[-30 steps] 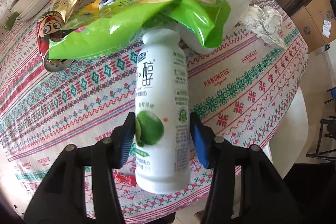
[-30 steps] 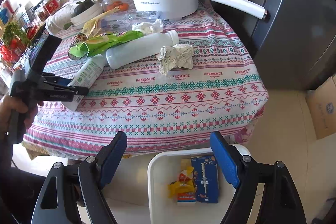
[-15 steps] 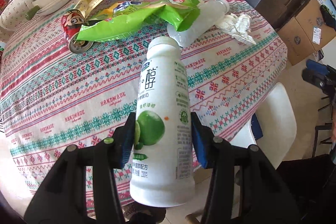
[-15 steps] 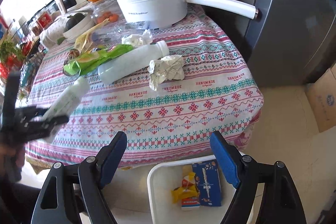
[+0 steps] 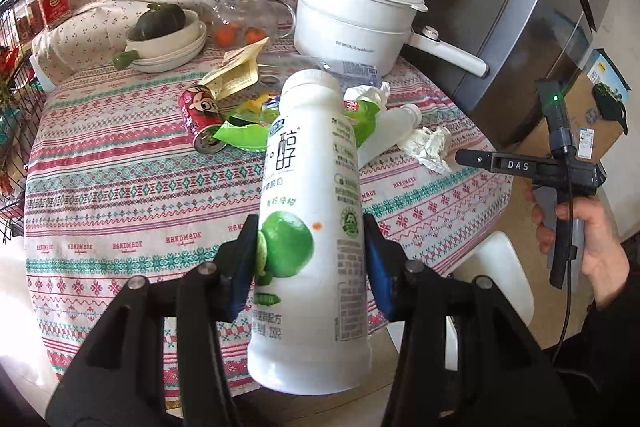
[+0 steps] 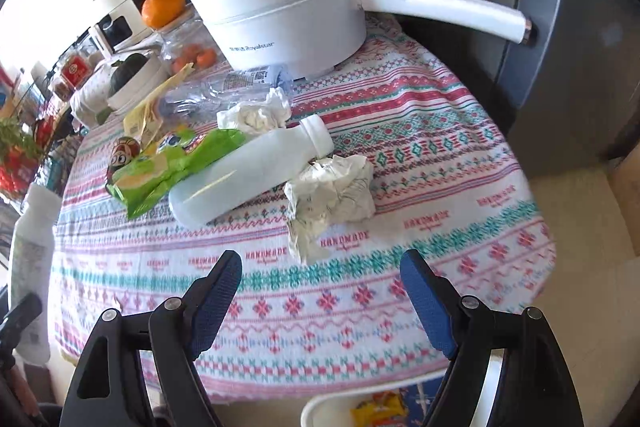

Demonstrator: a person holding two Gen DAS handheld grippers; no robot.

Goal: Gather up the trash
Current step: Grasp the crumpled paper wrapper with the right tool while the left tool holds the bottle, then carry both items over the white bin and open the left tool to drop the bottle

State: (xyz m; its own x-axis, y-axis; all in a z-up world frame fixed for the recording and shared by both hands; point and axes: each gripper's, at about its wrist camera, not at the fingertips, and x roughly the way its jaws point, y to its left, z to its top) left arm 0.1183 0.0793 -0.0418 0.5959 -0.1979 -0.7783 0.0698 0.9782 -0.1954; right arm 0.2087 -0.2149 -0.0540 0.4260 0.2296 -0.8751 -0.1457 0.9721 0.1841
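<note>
table [image 6: 440, 155] patterned cloth | on it: plain bottle [image 6: 240, 175], crumpled paper [image 6: 332, 191], green wrapper [image 6: 172, 167], pot [image 6: 280, 15]

Daylight glare upper left — fisheye warp, slight blur.

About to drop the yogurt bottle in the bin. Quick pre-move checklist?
1. Left gripper shut on yogurt bottle: ok, pads on both sides.
2. Bottle clear of the tablecloth: ok, lifted.
3. Bottle cap on: ok, white cap in place.
4. White bin located: ok, below the table edge in the right wrist view, wrappers inside.
5. Bottle over the bin: cannot tell.
6. Right gripper free: ok, open, empty, above the table near the crumpled paper.
</note>
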